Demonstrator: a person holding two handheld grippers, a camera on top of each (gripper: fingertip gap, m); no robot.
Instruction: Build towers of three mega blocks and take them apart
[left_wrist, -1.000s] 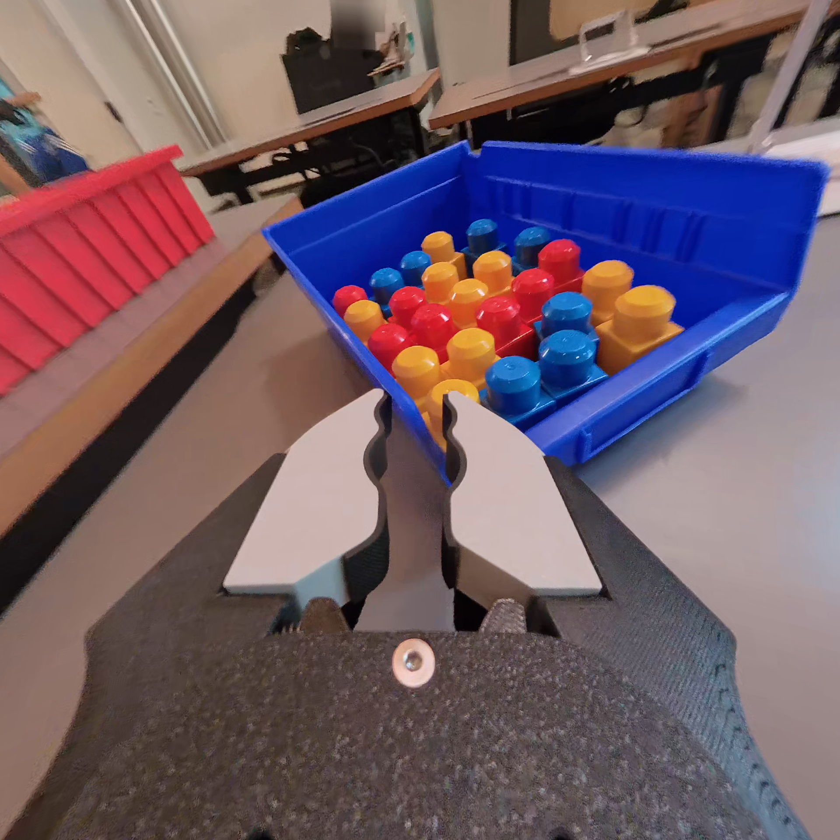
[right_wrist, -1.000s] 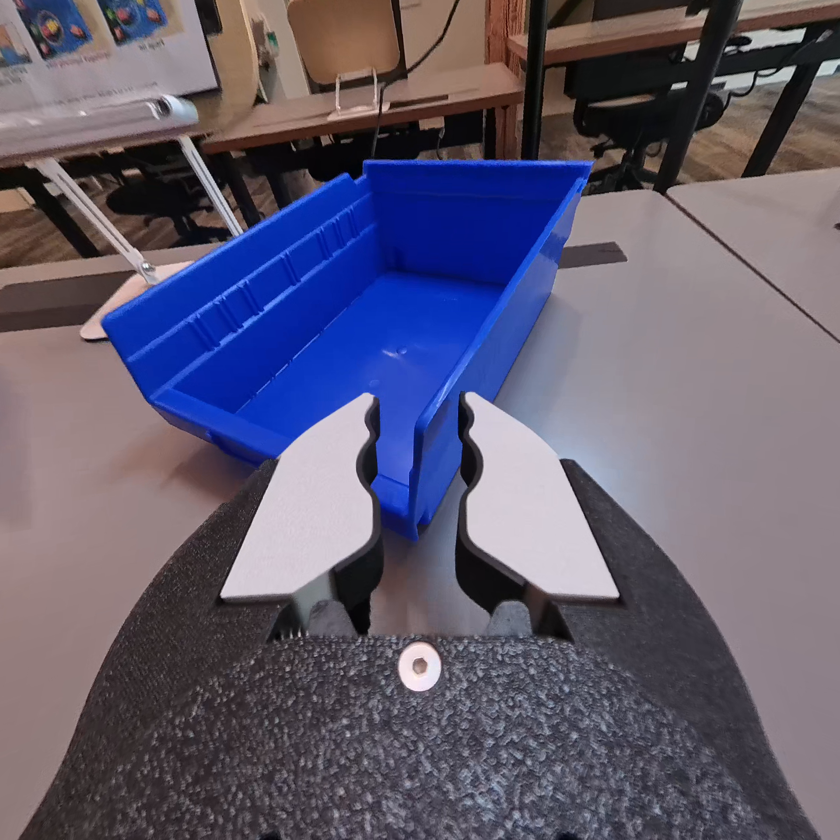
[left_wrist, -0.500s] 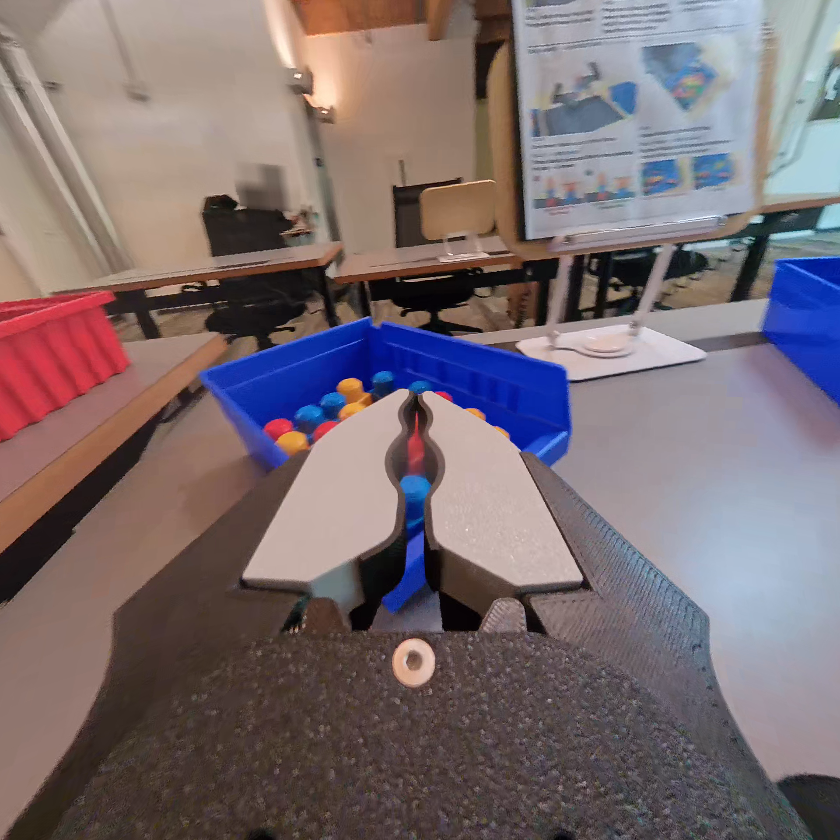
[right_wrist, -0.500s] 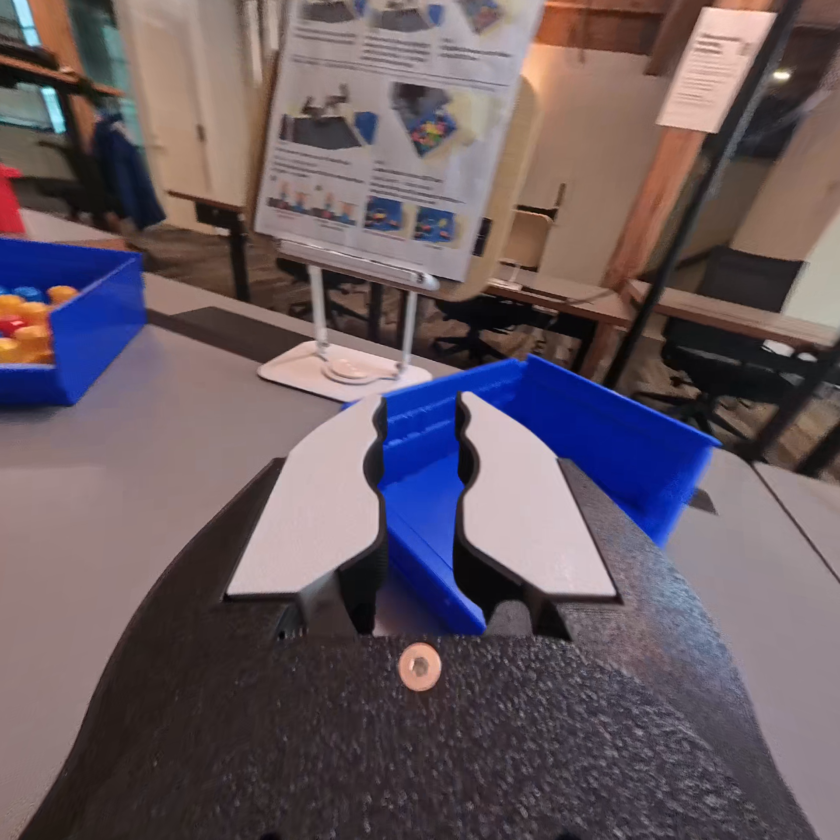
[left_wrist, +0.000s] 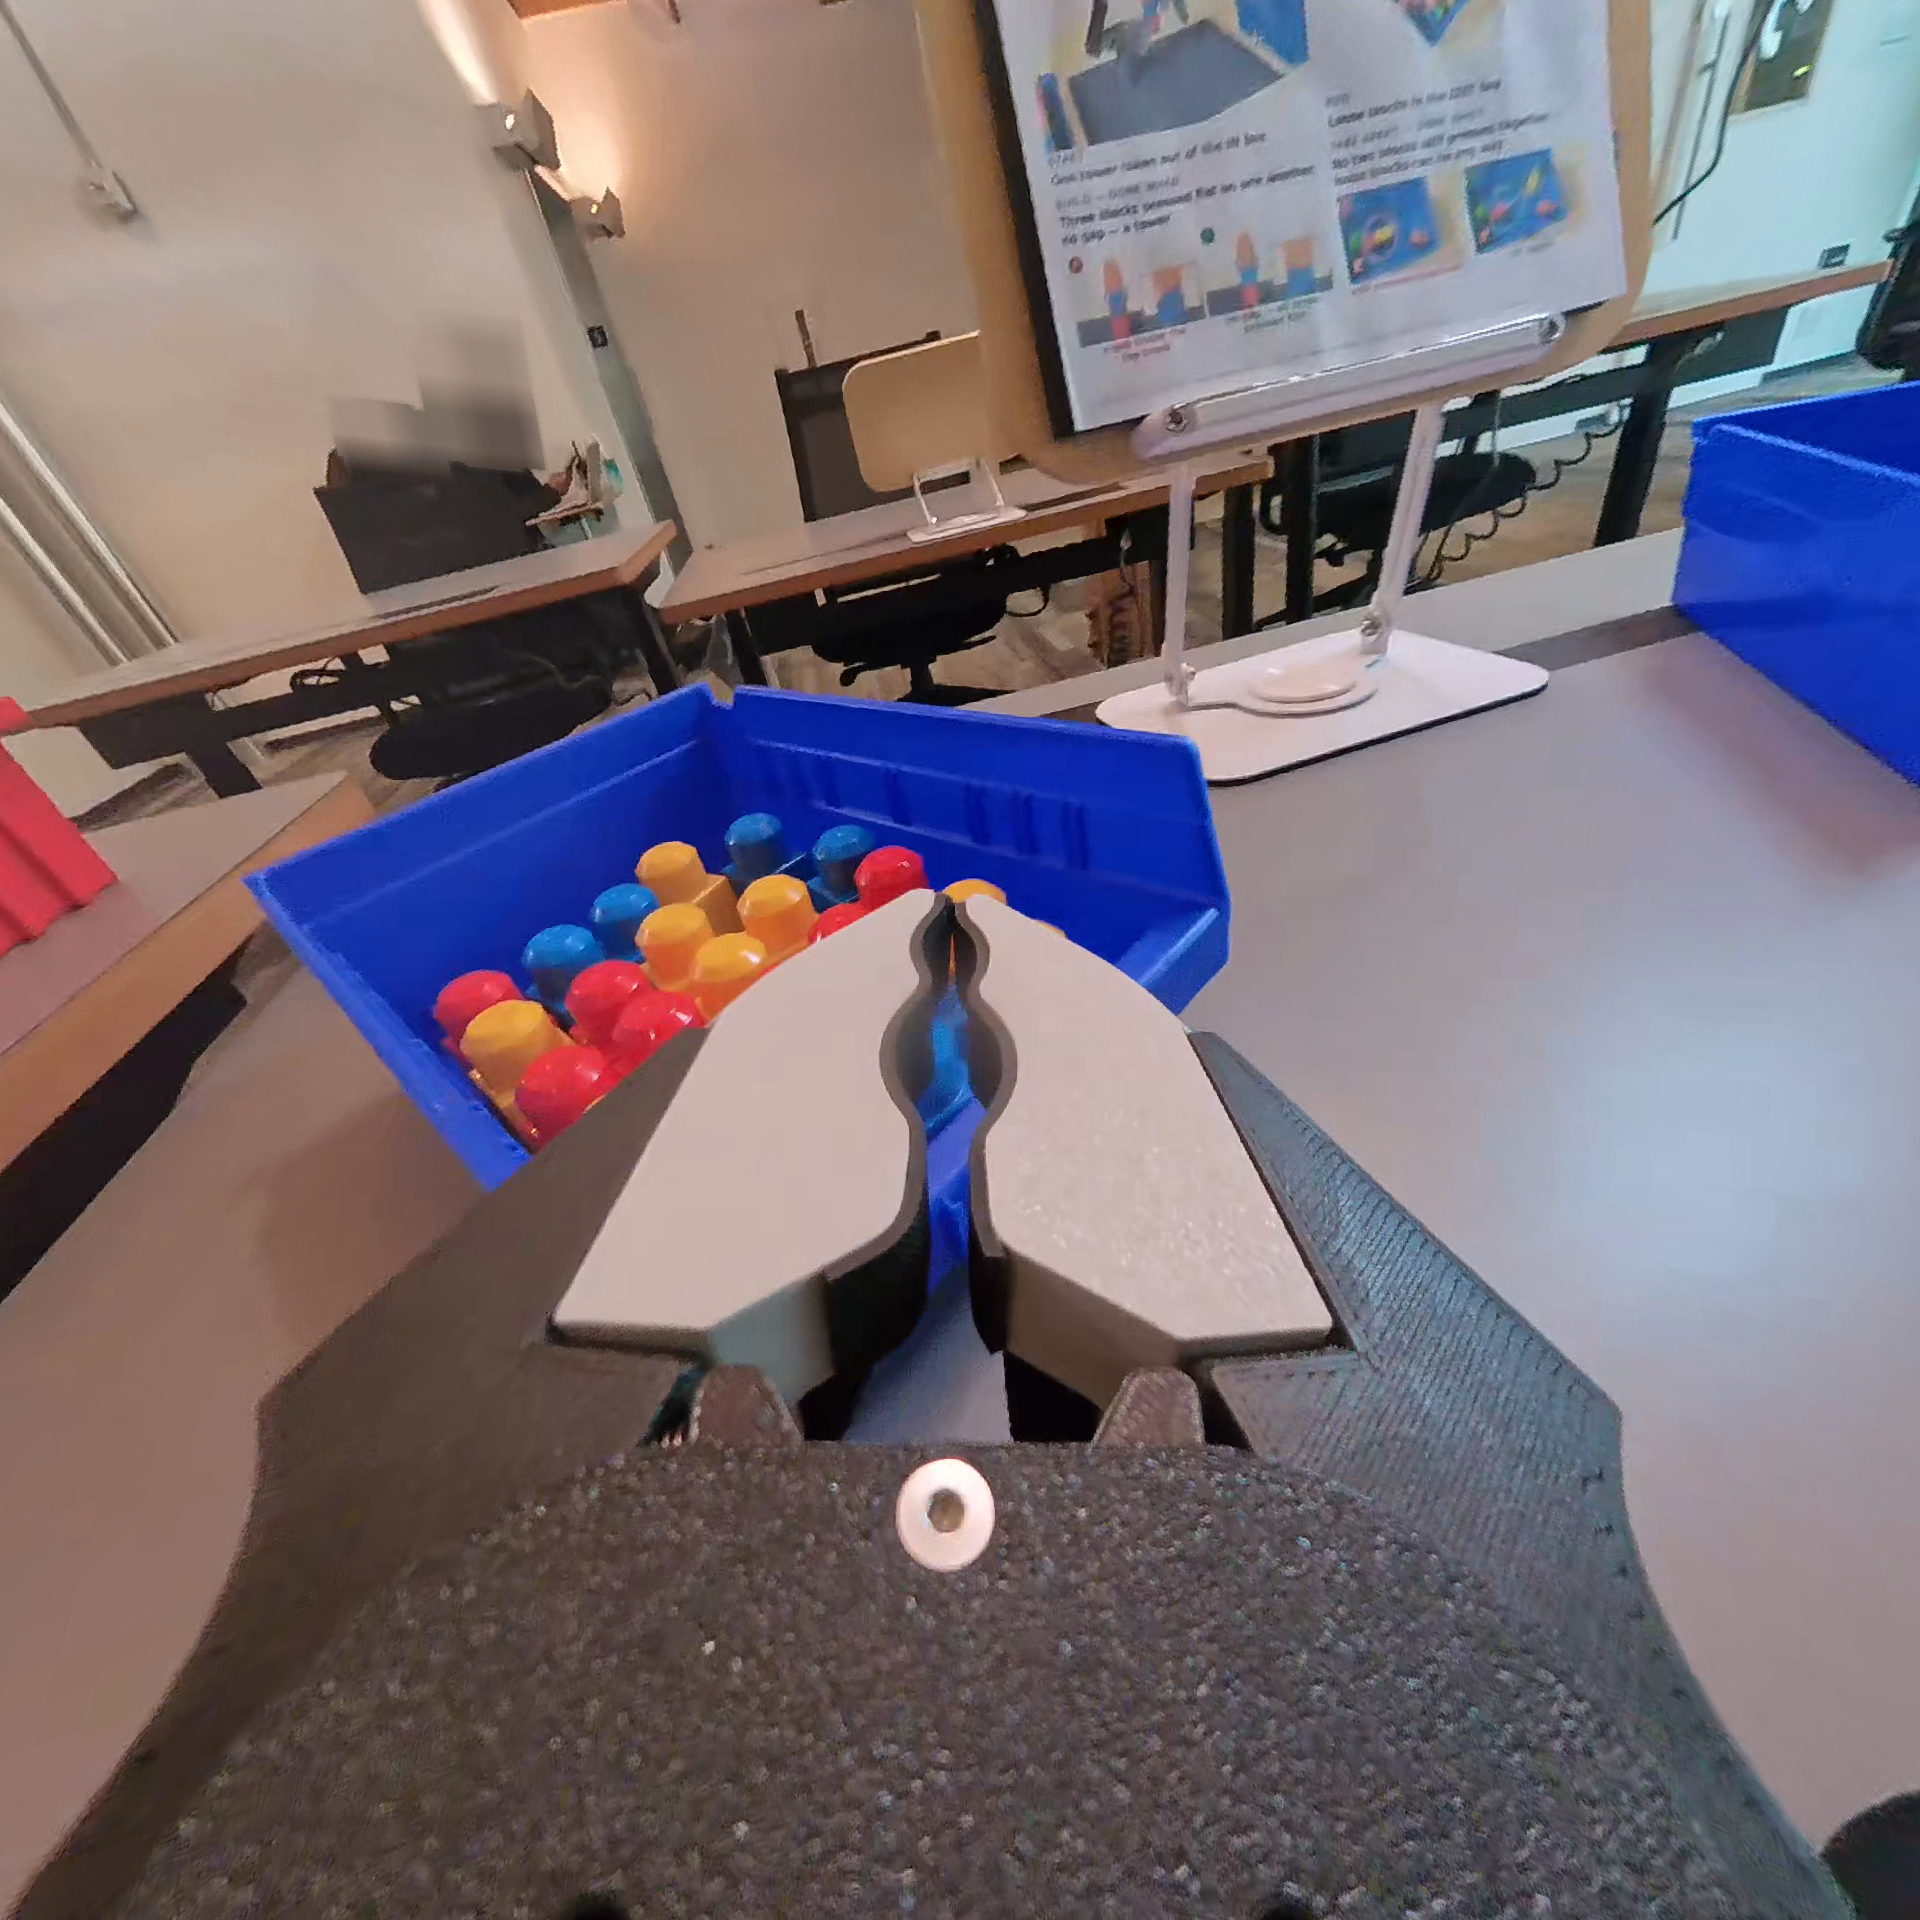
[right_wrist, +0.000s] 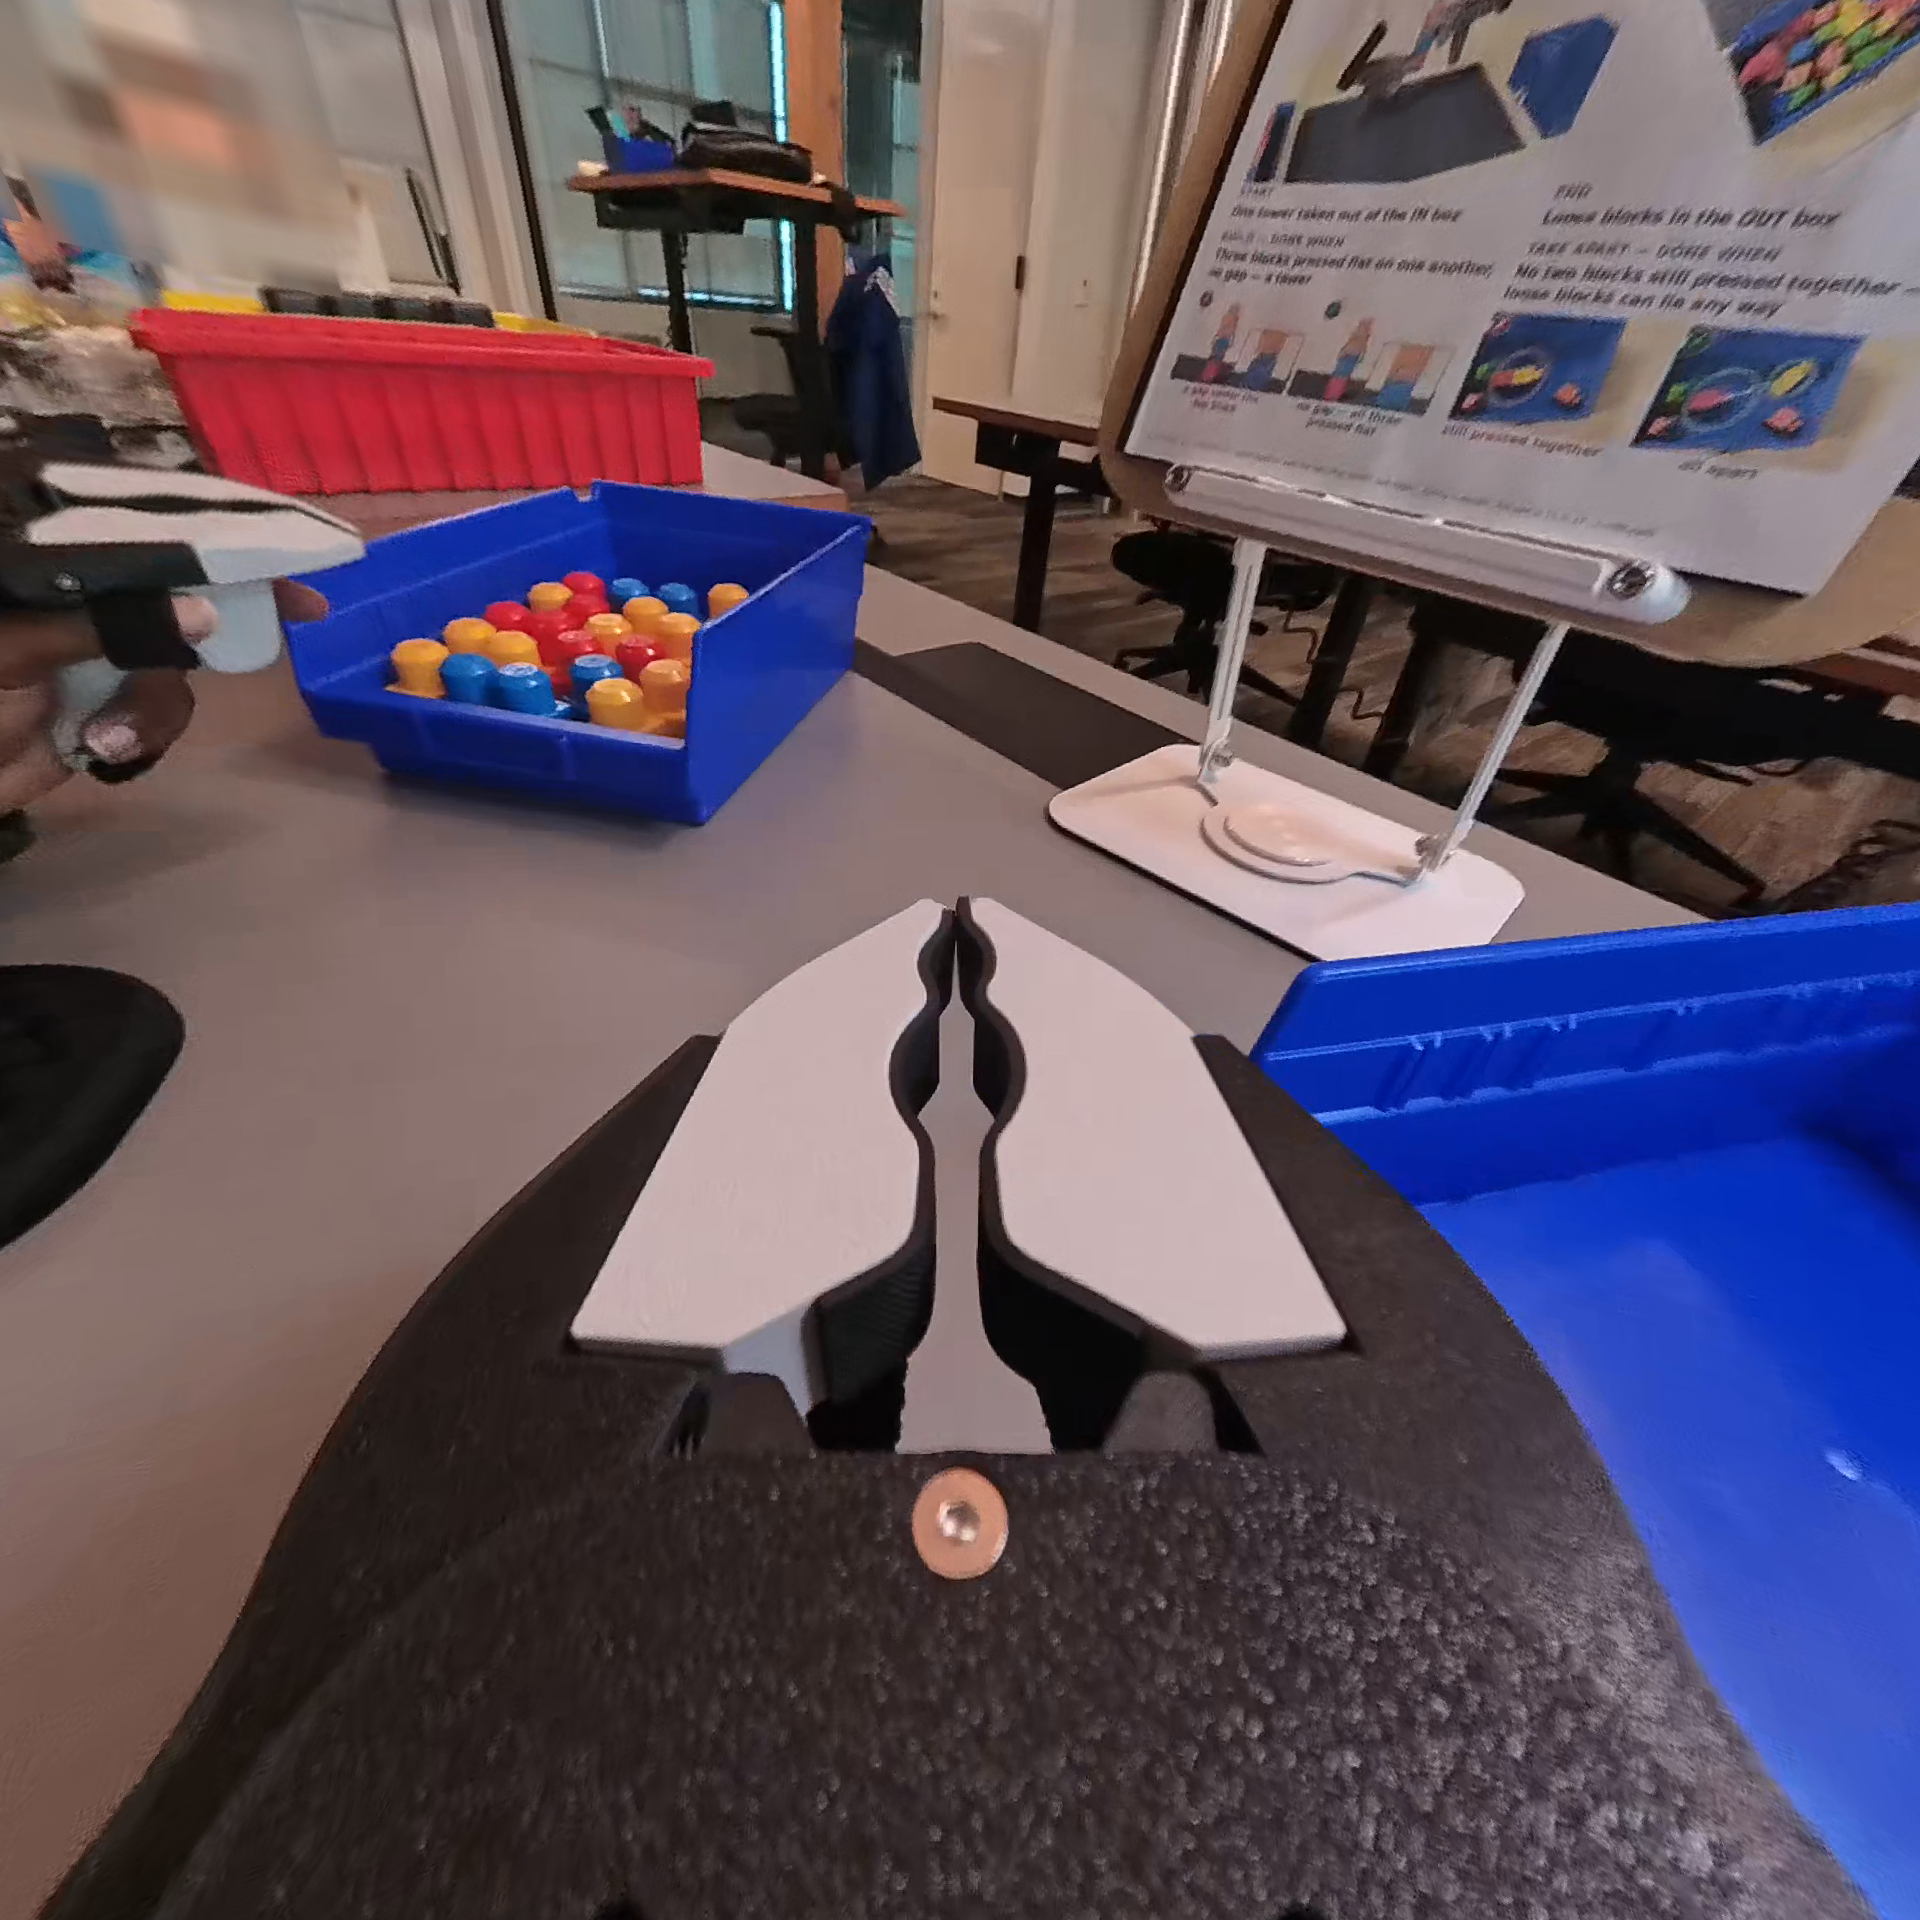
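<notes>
Two blue bins (right_wrist: 582, 748) (right_wrist: 1621, 1101), one red crate (right_wrist: 416, 416), one sign stand (right_wrist: 1288, 862), two hand-held grippers (right_wrist: 954, 914) (right_wrist: 312, 540).

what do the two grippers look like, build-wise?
Both match. The left gripper and right gripper each have two flat light-grey fingers with wavy, scalloped inner edges backed in black. They sit in a rough-textured black printed body, with one silver hex screw centred behind the fingers. No cables or markings visible.

Grey table (right_wrist: 644, 935) with two blue bins (right_wrist: 582, 748) (right_wrist: 1621, 1039), white stand base (right_wrist: 1288, 873).
</notes>
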